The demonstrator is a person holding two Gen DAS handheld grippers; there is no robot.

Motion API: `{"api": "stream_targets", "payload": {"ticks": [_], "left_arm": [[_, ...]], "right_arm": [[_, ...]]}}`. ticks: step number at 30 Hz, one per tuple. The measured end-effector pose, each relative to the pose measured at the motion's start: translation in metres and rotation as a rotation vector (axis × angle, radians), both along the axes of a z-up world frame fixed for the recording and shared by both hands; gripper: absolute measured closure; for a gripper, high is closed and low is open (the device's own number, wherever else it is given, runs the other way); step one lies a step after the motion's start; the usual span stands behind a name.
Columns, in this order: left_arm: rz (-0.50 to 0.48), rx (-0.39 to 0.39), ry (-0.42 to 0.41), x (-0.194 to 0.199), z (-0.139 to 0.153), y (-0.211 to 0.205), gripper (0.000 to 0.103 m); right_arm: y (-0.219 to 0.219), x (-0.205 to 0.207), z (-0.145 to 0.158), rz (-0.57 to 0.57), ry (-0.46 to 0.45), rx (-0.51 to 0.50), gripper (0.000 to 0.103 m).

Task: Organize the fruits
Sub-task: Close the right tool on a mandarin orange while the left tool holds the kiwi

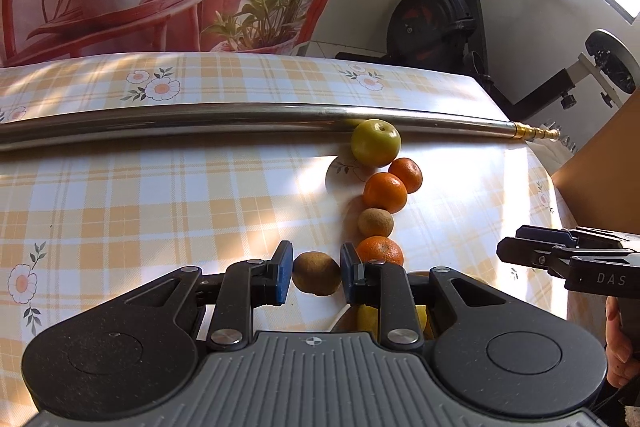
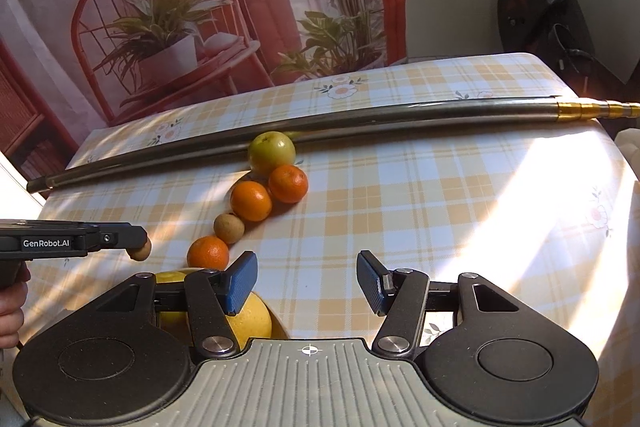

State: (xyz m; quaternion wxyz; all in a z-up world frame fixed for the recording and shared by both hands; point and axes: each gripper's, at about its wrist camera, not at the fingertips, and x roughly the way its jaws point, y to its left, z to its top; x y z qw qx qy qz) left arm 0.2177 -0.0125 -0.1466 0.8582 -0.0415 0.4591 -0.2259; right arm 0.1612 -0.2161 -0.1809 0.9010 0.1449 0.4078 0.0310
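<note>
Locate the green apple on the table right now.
The green apple sits at the far end of the fruit line, against the metal rod, just beyond two tangerines.

Your right gripper (image 2: 307,281) covers most of the yellow fruit (image 2: 252,319) at the table's near edge. The pole (image 1: 160,121) runs off frame leftward. Your left gripper's (image 2: 138,247) pads stay hidden side-on.

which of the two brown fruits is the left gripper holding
The larger brown fruit, between the left gripper pads, beside the nearest orange. The smaller brown fruit sits free in the row, between two oranges.
</note>
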Motion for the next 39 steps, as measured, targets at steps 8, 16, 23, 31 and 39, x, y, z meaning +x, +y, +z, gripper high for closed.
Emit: {"api": "stream_targets", "payload": {"ticks": [8, 16, 23, 31, 39], "left_arm": [[0.018, -0.079, -0.015, -0.016, 0.005, 0.023, 0.076], [0.025, -0.094, -0.028, -0.025, 0.006, 0.033, 0.076], [-0.003, -0.086, -0.049, -0.035, 0.007, 0.033, 0.076], [-0.040, -0.069, -0.055, -0.046, 0.009, 0.029, 0.076], [-0.043, -0.057, -0.019, -0.059, 0.008, 0.029, 0.076]], "right_arm": [[0.046, 0.049, 0.001, 0.130, 0.079, 0.013, 0.051], [0.071, 0.088, -0.018, 0.148, 0.210, 0.075, 0.059], [0.077, 0.097, -0.029, 0.125, 0.272, 0.075, 0.067], [0.065, 0.089, -0.034, 0.072, 0.268, 0.136, 0.070], [0.045, 0.062, -0.018, -0.009, 0.164, 0.192, 0.087]]}}
